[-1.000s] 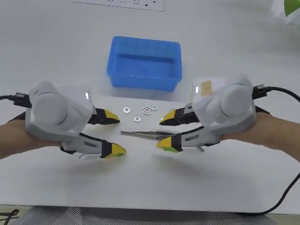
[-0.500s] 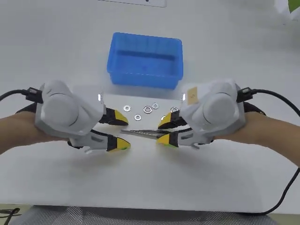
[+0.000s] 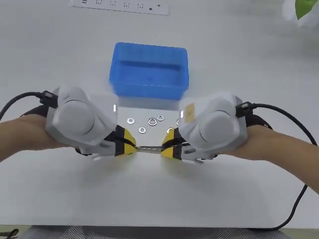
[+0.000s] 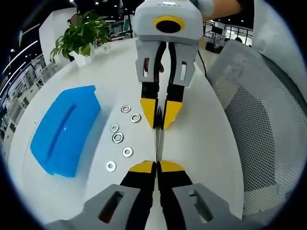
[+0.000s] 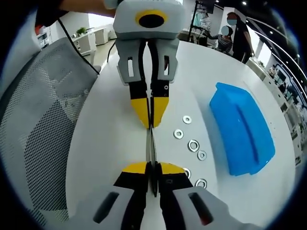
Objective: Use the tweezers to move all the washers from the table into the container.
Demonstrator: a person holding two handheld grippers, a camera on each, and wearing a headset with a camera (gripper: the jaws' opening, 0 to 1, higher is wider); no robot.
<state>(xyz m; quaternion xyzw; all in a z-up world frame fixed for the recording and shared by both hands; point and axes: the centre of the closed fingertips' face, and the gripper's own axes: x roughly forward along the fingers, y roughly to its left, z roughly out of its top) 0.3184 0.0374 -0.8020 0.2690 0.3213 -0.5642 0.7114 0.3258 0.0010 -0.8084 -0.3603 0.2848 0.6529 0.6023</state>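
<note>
In the middle of the head view, the left gripper (image 3: 129, 142) and the right gripper (image 3: 166, 144) faced each other tip to tip. Each had its jaws pinched together on one end of the tweezers (image 3: 148, 147), which spanned the short gap between them over the white table (image 3: 149, 194). The washers (image 3: 152, 121) lay scattered on the table just above the tweezers in the frame, between them and the blue container (image 3: 148, 88) at upper centre.
</note>
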